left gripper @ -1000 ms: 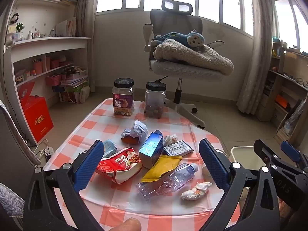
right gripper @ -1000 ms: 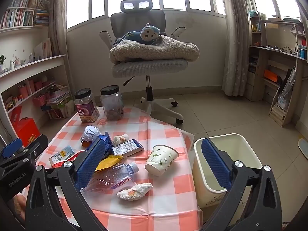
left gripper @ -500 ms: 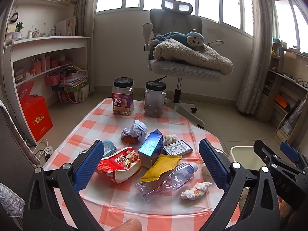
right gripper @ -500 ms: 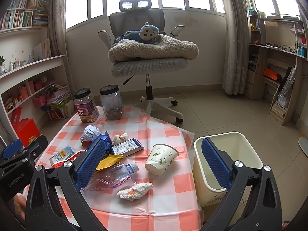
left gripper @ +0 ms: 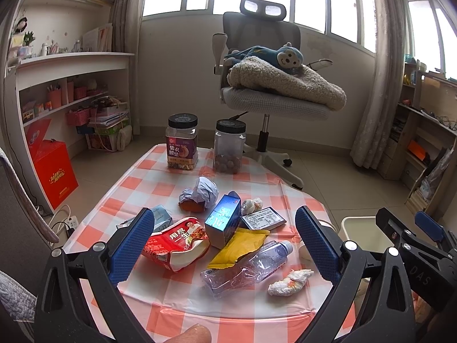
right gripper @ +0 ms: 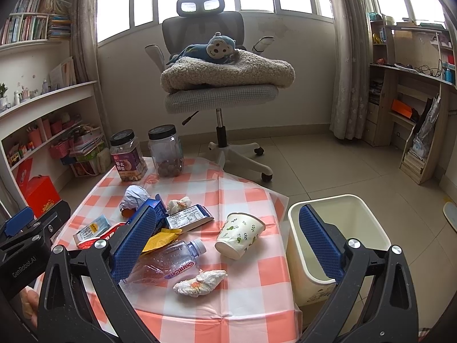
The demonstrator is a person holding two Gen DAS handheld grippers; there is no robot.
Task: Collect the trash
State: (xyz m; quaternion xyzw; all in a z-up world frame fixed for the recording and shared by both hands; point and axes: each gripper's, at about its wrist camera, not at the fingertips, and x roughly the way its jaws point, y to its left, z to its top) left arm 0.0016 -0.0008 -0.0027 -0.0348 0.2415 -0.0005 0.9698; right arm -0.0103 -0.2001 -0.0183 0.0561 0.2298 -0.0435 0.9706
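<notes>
Counter [right gripper: 251, 285], checked cloth: near edge bare. Bin [right gripper: 368, 223] beside right edge, empty. Jars [left gripper: 182, 143] at far edge. Mid-counter: bottle [right gripper: 168, 260], cup [right gripper: 240, 234], carton [left gripper: 222, 220], wrappers [left gripper: 174, 243], tissue wad [right gripper: 200, 283]. Left gripper [left gripper: 225, 245], right gripper [right gripper: 228, 245]: fingers wide apart, empty.

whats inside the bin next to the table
The bin shows only bare cream inner walls in the right wrist view. Its floor is hidden behind the near rim and a blue finger, so whether it is empty cannot be told.

Readable: "ZI YI YAO GUO" on the nut jar [left gripper: 182, 145] — "GenRobot.AI" on the left gripper [right gripper: 24, 267].
</notes>
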